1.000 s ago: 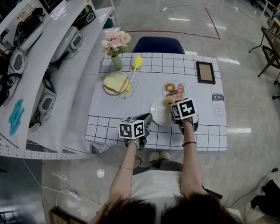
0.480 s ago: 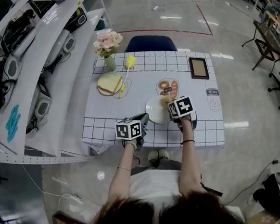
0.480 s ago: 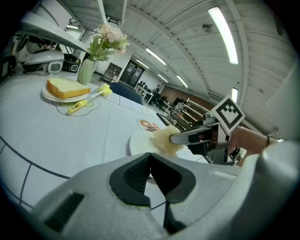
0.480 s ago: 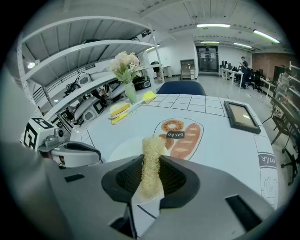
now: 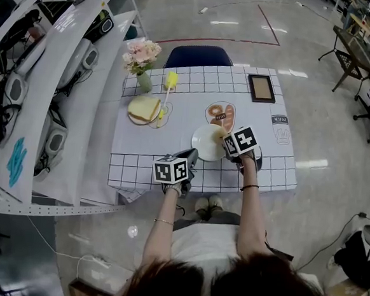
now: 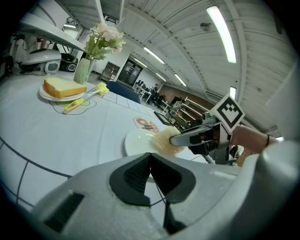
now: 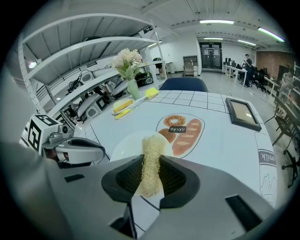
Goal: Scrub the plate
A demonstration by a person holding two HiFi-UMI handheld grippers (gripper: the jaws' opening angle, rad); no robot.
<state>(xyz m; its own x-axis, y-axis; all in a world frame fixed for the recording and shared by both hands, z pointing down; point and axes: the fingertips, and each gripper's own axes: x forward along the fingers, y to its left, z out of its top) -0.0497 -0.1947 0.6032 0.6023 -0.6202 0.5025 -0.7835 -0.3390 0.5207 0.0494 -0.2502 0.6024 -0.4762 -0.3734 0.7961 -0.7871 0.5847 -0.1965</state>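
Left tongs (image 6: 149,179): closed, empty, near the plate (image 6: 137,140).
Right tongs (image 7: 151,177): clamped on scrubber (image 7: 152,153), over plate.
Surface (image 5: 173,137): white, gridded.

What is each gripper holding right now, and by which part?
Right gripper: a straw-coloured scrubber, pinched by its near end, the far end out over the plate. Left gripper: nothing, jaws shut.

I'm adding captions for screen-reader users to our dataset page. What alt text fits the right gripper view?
The right gripper is shut on a tan fibrous scrubber, its tip over a white plate on a grid-lined tablecloth. The left gripper sits at the left; a printed bread picture lies beyond the plate.
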